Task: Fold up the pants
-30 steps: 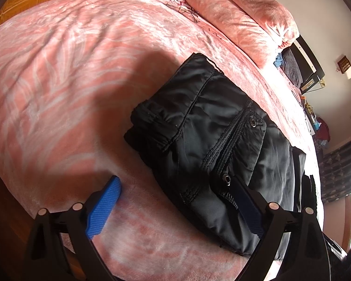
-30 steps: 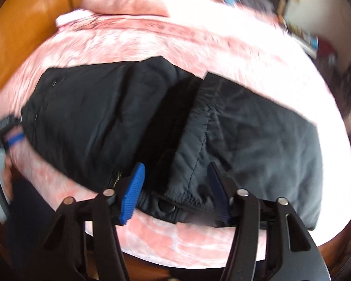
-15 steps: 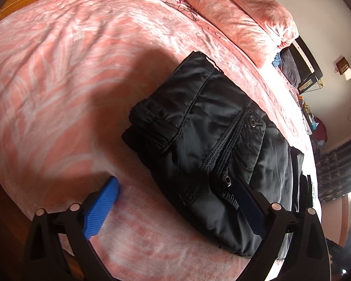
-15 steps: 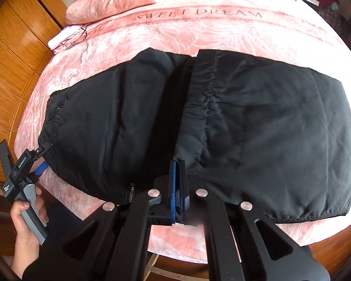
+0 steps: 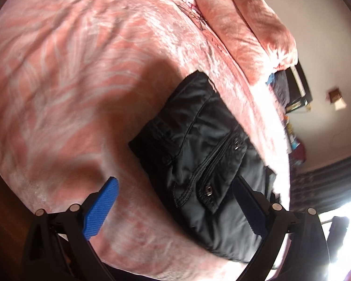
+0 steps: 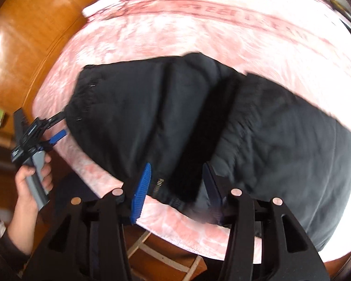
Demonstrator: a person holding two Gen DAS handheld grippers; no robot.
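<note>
- Pants (image 6: 199,117) in black, padded-looking fabric are lying across the near edge of a bed covered by a pink blanket (image 6: 199,35); in the right wrist view they are stretching from left to right, so the long axis is running sideways along the bed edge
- Waist end, with a snap-flap pocket (image 5: 222,171) and stitched seams, is sitting at the left; a folded-over panel is overlapping the middle, leaving a dark crease between the two halves
- Fabric is looking soft, limp and slightly slick, probably light to lift but bulky, so it is likely sagging and sliding unless pinched through all layers
- Best hold is probably lying on the thick seamed edges: the waistband near the left gripper (image 5: 175,208) and the near hem by the zipper, rather than the smooth flat panels
- Left gripper's jaws are standing wide, holding nothing, with one blue pad (image 5: 100,210) over blanket and the other over the pocket corner; a person's hand (image 6: 32,182) is gripping its handle
- Right gripper (image 6: 177,187) is hovering over the near edge at the central crease; its jaws have just been opening and are now standing apart with cloth showing between them, though no pad is pressing on it
</note>
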